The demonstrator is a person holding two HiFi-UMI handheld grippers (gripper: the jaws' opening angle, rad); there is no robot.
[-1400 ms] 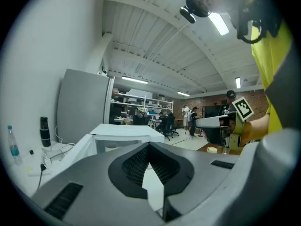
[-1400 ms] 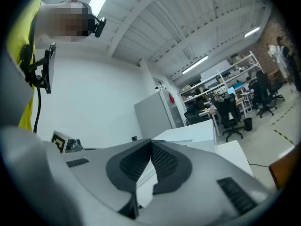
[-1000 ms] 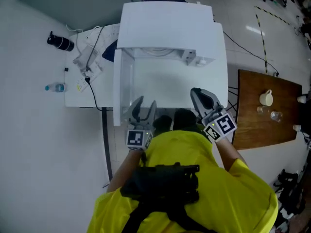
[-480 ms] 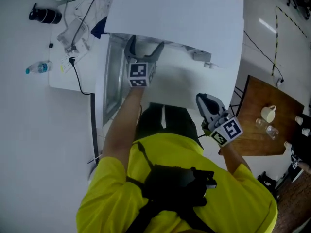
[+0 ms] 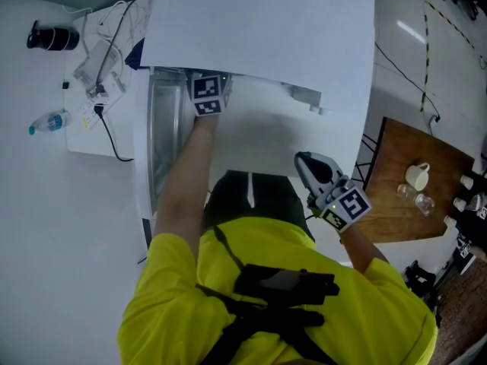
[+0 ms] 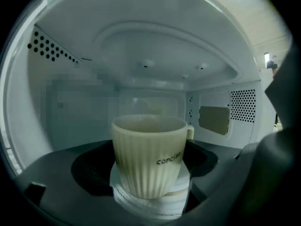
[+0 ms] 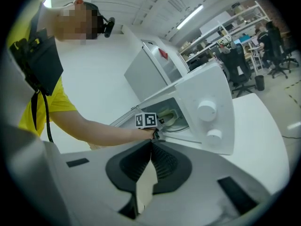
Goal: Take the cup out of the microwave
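Note:
A cream ribbed cup point(image 6: 149, 154) stands on a white ring inside the white microwave point(image 5: 259, 29), whose door point(image 5: 156, 139) hangs open at the left. My left gripper point(image 6: 150, 189) reaches into the cavity. Its jaws stand wide on either side of the cup and are closing; the pads show no press on it. In the head view only its marker cube point(image 5: 205, 93) shows under the microwave's top. My right gripper point(image 5: 306, 162) hangs in front of the microwave, off to the right, shut with nothing in it.
A brown wooden table point(image 5: 396, 211) at the right carries a white mug point(image 5: 416, 177) and small glasses point(image 5: 415, 198). Left of the microwave, on a white table, lie a water bottle point(image 5: 47, 122), a black cylinder point(image 5: 52, 36) and cables point(image 5: 99, 59). The microwave's knobs point(image 7: 207, 112) face right.
My left gripper went from in front of the body forward into the microwave cavity, and its jaws spread wide. The right gripper sank a little and stayed shut.

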